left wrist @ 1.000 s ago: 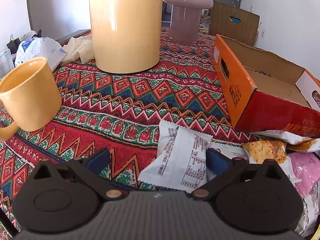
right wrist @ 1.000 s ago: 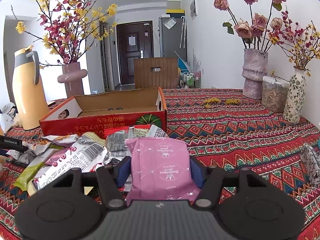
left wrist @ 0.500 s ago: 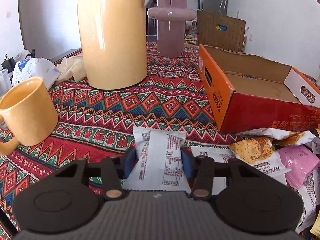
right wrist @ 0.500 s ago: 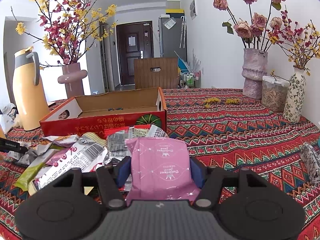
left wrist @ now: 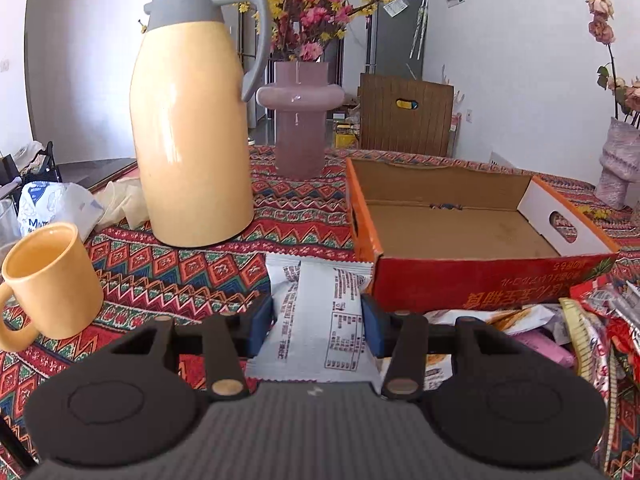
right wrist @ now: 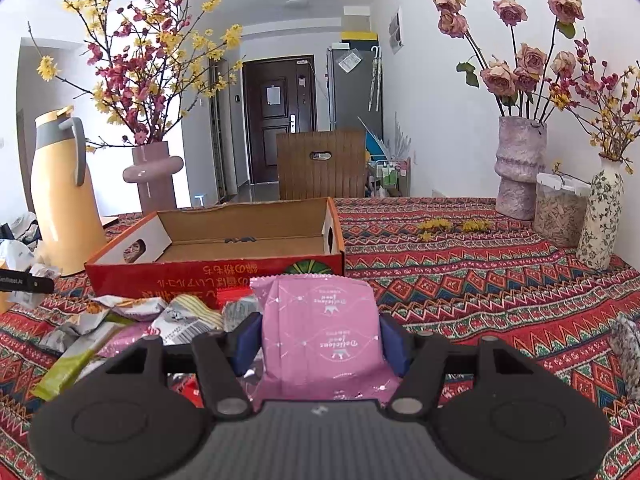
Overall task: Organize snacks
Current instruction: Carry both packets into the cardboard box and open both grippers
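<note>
Left wrist view: the left gripper [left wrist: 318, 320] is pinching a white foil snack packet with black printed text [left wrist: 320, 316] between its blue pads [left wrist: 260, 322], the packet standing upright and held above the red zigzag-patterned tablecloth [left wrist: 180, 268]. Directly ahead and to the right, the open red-and-orange cardboard box [left wrist: 476, 288] is sitting on the cloth, its brown floor showing bare apart from a small dark mark by the far wall. Only this view is showing the yellow ceramic mug [left wrist: 48, 284] at near left and the crumpled white plastic bag [left wrist: 52, 208] behind it. The tall yellow thermos jug with grey collar and handle [left wrist: 192, 136] is standing just behind the packet, with the pink ring-shaped vase of flowering branches [left wrist: 300, 120] beyond it.

Right wrist view: the right gripper [right wrist: 320, 336] is clamping a pink snack packet with silver lettering [right wrist: 320, 336], likewise lifted off the cloth, in front of the box's red front wall [right wrist: 216, 276]. The loose heap of mixed snack wrappers [right wrist: 132, 320] is lying at left, just before the box. Only this view is showing the mottled pink vase of dried roses [right wrist: 518, 168], the clear lidded canister [right wrist: 560, 208] and the floral bottle vase [right wrist: 600, 216] standing well apart at far right.
</note>
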The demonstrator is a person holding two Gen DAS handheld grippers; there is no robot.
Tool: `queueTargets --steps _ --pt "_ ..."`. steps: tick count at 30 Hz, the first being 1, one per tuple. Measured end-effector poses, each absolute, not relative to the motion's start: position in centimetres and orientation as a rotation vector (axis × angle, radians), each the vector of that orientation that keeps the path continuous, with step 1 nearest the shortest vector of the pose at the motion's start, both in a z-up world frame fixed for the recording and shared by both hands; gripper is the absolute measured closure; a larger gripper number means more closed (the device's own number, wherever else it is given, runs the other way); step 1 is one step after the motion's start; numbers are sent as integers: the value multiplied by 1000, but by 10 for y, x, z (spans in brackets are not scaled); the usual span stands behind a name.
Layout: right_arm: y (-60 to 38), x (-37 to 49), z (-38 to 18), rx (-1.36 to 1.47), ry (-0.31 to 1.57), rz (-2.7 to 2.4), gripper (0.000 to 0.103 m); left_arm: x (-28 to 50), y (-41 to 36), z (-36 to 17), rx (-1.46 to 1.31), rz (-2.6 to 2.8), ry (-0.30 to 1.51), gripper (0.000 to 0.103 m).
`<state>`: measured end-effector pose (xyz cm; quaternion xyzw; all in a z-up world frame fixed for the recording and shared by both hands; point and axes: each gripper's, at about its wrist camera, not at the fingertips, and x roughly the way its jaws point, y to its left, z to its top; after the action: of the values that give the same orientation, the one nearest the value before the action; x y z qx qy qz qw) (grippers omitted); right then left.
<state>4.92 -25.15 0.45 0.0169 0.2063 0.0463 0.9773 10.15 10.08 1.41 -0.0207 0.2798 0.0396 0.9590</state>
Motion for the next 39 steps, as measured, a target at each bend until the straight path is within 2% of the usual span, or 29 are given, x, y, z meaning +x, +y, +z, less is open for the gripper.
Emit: queueTargets --steps 12,24,37,39 --pt "-241 120 29 52 354 129 42 133 48 43 -55 17 512 55" --pt "-220 209 36 41 407 149 42 180 13 37 -73 48 504 55" --pt "-214 227 16 19 455 160 42 198 14 14 -98 35 532 54" --pt "-214 226 15 21 457 166 42 197 13 14 -99 28 523 50"
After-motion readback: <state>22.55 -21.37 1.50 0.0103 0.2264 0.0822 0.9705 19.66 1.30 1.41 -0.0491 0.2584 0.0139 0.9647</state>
